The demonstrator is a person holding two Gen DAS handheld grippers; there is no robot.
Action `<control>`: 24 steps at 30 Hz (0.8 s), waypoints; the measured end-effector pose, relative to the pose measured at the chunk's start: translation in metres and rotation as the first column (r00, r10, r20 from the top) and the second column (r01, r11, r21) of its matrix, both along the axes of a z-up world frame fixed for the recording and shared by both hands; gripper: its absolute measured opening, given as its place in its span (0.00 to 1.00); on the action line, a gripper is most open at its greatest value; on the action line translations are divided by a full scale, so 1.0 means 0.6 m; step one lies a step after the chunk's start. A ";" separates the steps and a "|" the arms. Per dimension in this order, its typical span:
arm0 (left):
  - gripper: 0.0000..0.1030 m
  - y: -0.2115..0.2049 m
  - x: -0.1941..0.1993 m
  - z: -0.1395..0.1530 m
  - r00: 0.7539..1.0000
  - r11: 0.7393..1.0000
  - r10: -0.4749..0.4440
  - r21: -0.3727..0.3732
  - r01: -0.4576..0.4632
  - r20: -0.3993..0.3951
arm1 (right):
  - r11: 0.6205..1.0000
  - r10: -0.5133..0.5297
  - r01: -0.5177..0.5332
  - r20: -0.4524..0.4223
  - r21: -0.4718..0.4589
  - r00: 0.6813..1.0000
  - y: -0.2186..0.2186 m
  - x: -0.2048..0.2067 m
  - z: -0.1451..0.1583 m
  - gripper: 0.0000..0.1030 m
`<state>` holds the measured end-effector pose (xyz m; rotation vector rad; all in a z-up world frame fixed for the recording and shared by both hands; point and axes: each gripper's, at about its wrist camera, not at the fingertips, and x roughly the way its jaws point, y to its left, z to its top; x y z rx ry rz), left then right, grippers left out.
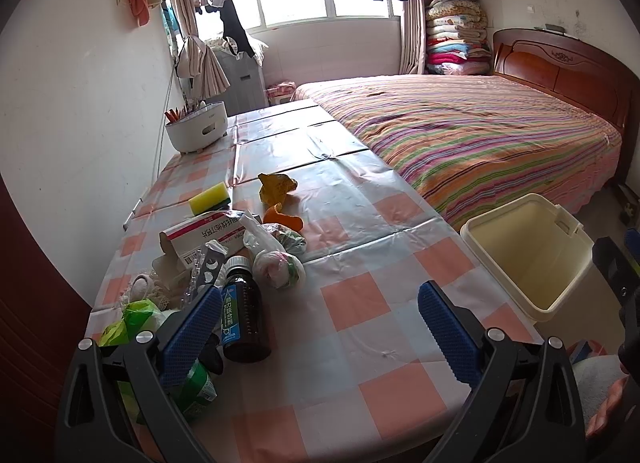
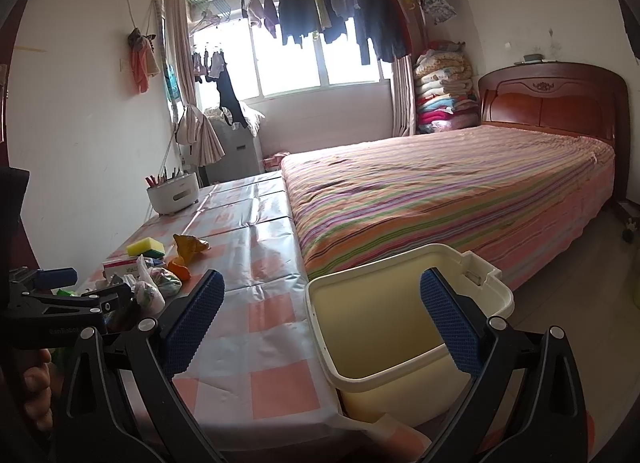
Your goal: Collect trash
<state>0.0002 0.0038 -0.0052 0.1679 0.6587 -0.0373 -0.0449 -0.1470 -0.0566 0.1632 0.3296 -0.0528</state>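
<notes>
Trash is piled at the table's near left in the left wrist view: a brown medicine bottle [image 1: 245, 315], a knotted plastic bag [image 1: 280, 268], orange peel [image 1: 282, 219], a crumpled yellow wrapper [image 1: 276, 186], a medicine box [image 1: 204, 237], a blister pack [image 1: 208, 268] and a green bag [image 1: 134, 317]. My left gripper [image 1: 320, 327] is open and empty, its left pad beside the bottle. An empty cream bin [image 1: 528, 255] stands by the table's right edge. My right gripper [image 2: 320, 323] is open and empty above the table edge and the bin [image 2: 400, 395]. The left gripper [image 2: 90, 289] shows at the left, near the bag [image 2: 150, 295].
A yellow-green sponge [image 1: 210, 197] lies behind the box. At the far left of the checked tablecloth [image 1: 360, 303] stands a white holder [image 1: 196, 131]. A striped bed [image 1: 480, 135] runs along the table's right side. The wall is close on the left.
</notes>
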 end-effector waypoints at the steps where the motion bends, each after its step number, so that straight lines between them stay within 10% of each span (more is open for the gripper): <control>1: 0.93 0.000 0.000 0.000 1.000 1.000 0.000 0.000 0.000 -0.001 | 1.000 0.000 0.000 0.000 0.000 1.000 0.001 0.000 0.000 0.94; 24: 0.93 0.017 -0.007 0.010 1.000 1.000 0.011 -0.019 -0.011 0.007 | 1.000 0.022 -0.022 -0.047 0.001 0.999 0.011 0.025 -0.010 0.94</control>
